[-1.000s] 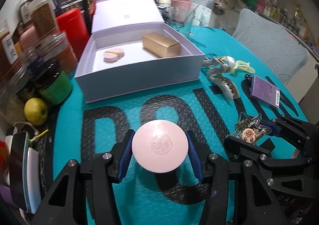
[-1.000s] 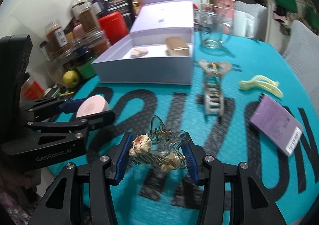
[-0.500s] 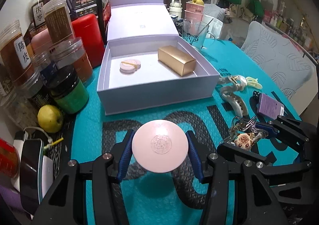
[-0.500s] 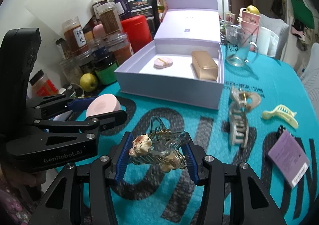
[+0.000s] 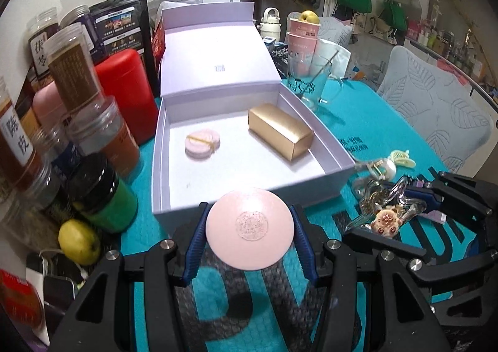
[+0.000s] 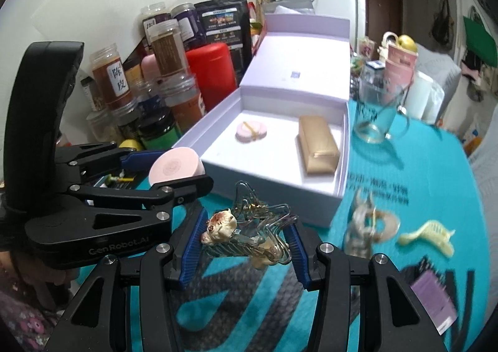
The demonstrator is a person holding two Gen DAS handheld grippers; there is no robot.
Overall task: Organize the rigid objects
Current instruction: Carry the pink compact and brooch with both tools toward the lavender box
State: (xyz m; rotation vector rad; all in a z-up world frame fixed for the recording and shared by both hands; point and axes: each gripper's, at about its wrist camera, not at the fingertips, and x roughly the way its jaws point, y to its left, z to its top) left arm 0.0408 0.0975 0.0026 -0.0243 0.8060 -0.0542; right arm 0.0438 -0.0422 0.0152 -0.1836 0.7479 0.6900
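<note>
Both claws, loaded, have risen closer to the box.

Each tool is matte black with silver screws and ribbed blue pads; the left tool carries white "GenRobot.AI" lettering, and the right tool looks the same.

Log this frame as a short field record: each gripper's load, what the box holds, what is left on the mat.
left gripper: shut on pink round case
right gripper: shut on clear star hair clip
lavender box: open; holds gold box and pink puff
teal mat: beige claw clip, yellow clip, purple card
</note>
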